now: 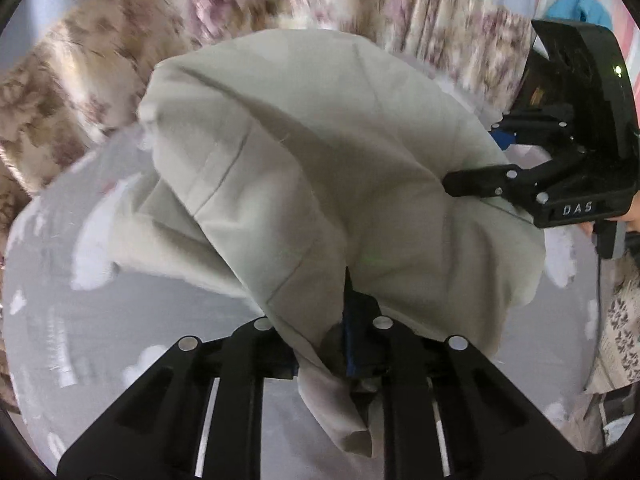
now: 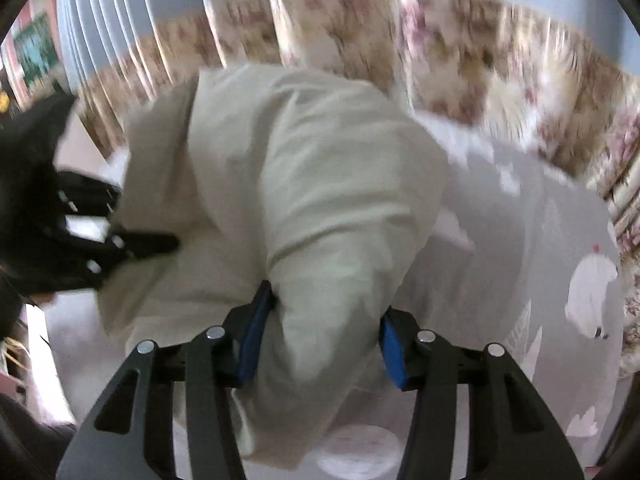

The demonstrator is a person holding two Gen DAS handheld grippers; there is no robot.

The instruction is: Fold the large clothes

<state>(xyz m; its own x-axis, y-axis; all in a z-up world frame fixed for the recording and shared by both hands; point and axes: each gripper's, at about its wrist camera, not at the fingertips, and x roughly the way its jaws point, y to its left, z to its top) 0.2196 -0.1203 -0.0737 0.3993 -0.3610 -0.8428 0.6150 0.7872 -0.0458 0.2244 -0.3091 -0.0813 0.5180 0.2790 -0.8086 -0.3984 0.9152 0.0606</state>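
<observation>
Bed [image 1: 60, 320] w/ grey cloud-print sheet is the work surface; floral curtains [image 1: 100, 80] behind, blurred.

Pale green garment [image 1: 300, 160] is bunched and raised off the sheet, draped between both grippers, prob so one edge can be carried over for a fold. Rest of it trails onto the bed on the far side.

Right gripper [image 2: 320, 332]: blue pads clamp a thick bundle of cloth, so jaws stand fairly wide around the wad.

Left gripper [image 1: 320, 340]: jaws nearly together, pinching a thin edge; a loose tail hangs below it.

Two separate grip pts keep the edge spread, not roped.
</observation>
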